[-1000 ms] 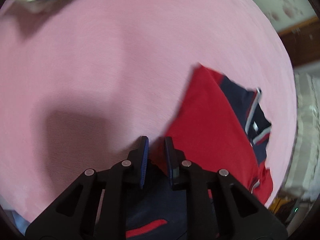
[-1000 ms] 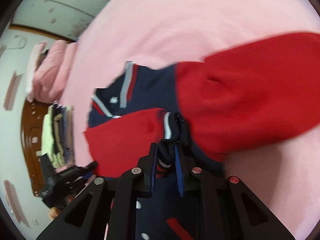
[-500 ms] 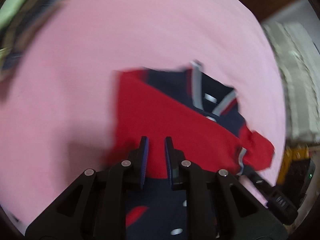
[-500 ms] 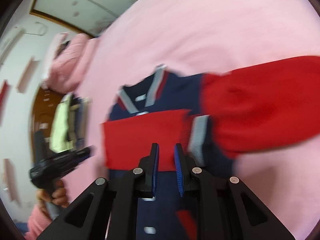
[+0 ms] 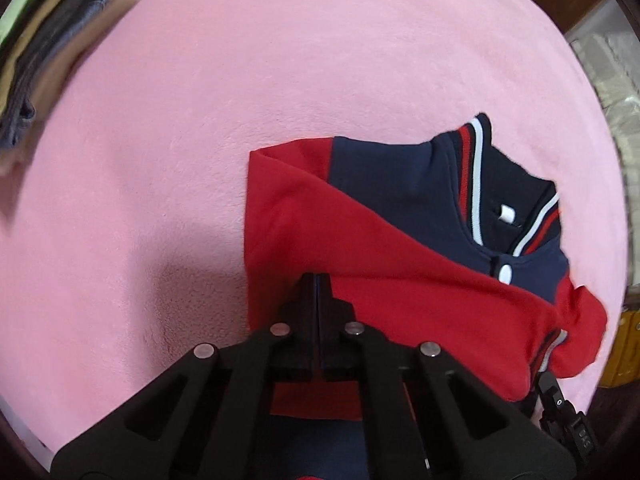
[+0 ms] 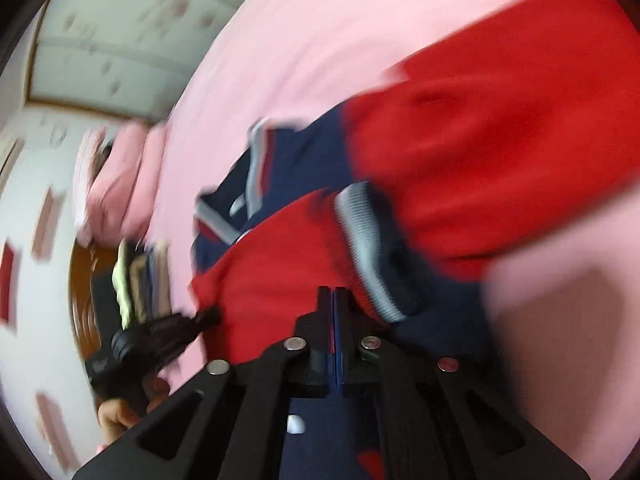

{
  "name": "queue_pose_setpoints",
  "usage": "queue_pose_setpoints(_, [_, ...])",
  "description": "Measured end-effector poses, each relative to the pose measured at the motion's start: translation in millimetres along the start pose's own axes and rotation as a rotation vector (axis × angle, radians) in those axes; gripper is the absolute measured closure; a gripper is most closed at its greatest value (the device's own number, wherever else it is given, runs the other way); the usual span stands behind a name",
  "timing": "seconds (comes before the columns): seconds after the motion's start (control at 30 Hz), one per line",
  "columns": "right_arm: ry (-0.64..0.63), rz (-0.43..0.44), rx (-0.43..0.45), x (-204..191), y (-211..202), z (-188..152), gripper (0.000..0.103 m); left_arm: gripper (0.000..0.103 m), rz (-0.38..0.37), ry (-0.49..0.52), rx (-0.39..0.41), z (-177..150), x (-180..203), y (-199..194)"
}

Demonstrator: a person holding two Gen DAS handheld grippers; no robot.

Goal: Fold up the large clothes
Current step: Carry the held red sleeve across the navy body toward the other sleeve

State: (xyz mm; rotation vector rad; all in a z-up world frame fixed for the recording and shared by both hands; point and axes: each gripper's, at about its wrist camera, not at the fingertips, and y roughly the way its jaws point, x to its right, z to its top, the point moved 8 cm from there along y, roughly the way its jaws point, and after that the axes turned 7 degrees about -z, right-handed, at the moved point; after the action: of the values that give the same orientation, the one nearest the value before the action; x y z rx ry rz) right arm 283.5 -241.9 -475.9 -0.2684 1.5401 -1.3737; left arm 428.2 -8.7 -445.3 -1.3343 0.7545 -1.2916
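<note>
From the left wrist we see our left tool (image 5: 317,280) with fingers pressed together, empty, above the red-and-navy fleece varsity jacket (image 5: 400,264) lying ahead on the pink plush bed cover (image 5: 240,80). From the right wrist, our right tool (image 6: 333,294) is likewise together and empty, the jacket's red sleeve (image 6: 500,128) ahead to its right.

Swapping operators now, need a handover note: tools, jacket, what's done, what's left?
Left tool: shut, nothing held, over the red sleeve.
Right tool: shut, nothing held, beside the striped cuff.
Jacket: on the pink blanket, collar facing away; folded stack at the far left corner.
Done: one sleeve folded across the chest.
Left: other sleeve, then fold the body.
</note>
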Motion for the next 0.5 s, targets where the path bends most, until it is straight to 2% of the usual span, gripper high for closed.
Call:
queue_pose_setpoints(0.07, [-0.021, -0.077, 0.071, 10, -18, 9, 0.103, 0.102, 0.048, 0.055, 0.019, 2, 1, -6])
queue_pose_setpoints(0.1, [-0.039, -0.109, 0.094, 13, -24, 13, 0.103, 0.102, 0.108, 0.070, 0.042, 4, -1, -11])
queue_pose_setpoints(0.13, [-0.055, -0.111, 0.106, 11, -28, 16, 0.103, 0.102, 0.181, 0.071, 0.069, 6, -3, -19])
queue_pose_setpoints(0.17, [-0.069, -0.097, 0.115, 6, -33, 18, 0.103, 0.102, 0.189, 0.064, 0.074, 5, -2, -23])
queue_pose_setpoints(0.23, [-0.093, -0.040, 0.117, -9, -36, 19, 0.103, 0.102, 0.135, 0.063, 0.072, 2, 1, -37])
queue_pose_setpoints(0.3, [-0.148, 0.062, 0.080, -39, -33, 15, 0.103, 0.102, 0.083, 0.084, 0.060, -3, 5, -56])
queue_pose_setpoints(0.37, [-0.224, 0.127, 0.018, -72, -25, 4, 0.103, 0.102, 0.065, 0.122, 0.026, -15, 21, -48])
queue_pose_setpoints(0.43, [-0.272, 0.136, -0.020, -89, -23, -3, 0.103, 0.102, 0.068, 0.141, -0.002, -24, 29, -43])
queue_pose_setpoints(0.5, [-0.320, 0.100, -0.059, -104, -10, -17, 0.103, 0.102, 0.118, 0.140, -0.044, -34, 22, -38])
